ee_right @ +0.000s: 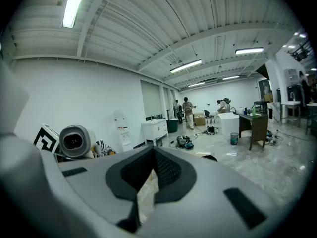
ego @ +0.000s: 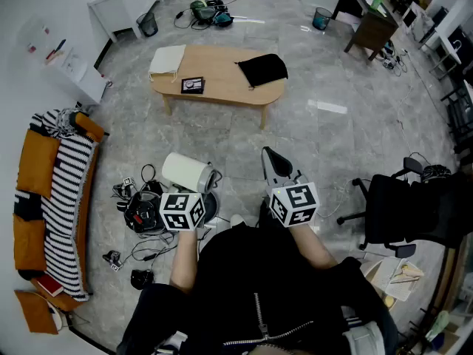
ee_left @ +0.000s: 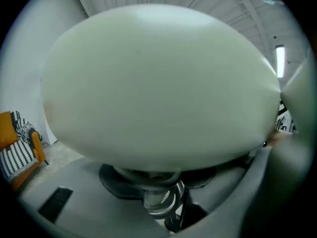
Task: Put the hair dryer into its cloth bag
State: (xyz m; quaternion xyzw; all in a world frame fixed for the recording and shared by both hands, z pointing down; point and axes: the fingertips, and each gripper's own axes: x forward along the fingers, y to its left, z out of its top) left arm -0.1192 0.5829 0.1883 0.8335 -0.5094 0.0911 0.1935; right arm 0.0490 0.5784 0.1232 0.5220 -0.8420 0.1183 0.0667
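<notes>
My left gripper point(ego: 206, 188) is shut on the white hair dryer point(ego: 185, 172) and holds it above the floor, in front of the person's body. In the left gripper view the dryer's white body point(ee_left: 158, 78) fills most of the picture, and its chrome neck sits between the jaws of the left gripper point(ee_left: 159, 190). My right gripper point(ego: 270, 158) is shut on nothing, a little to the right of the dryer. From the right gripper view the dryer's nozzle point(ee_right: 74, 141) shows at the left of the right gripper point(ee_right: 147, 176). The black cloth bag point(ego: 262, 69) lies far ahead on the low wooden table point(ego: 222, 87).
A folded white cloth point(ego: 168, 61) and a small black item point(ego: 193, 85) also lie on the table. Cables and black gear point(ego: 140, 213) litter the floor at the left. A sofa point(ego: 52, 198) with orange and striped cushions stands at the left, a black office chair point(ego: 414, 205) at the right.
</notes>
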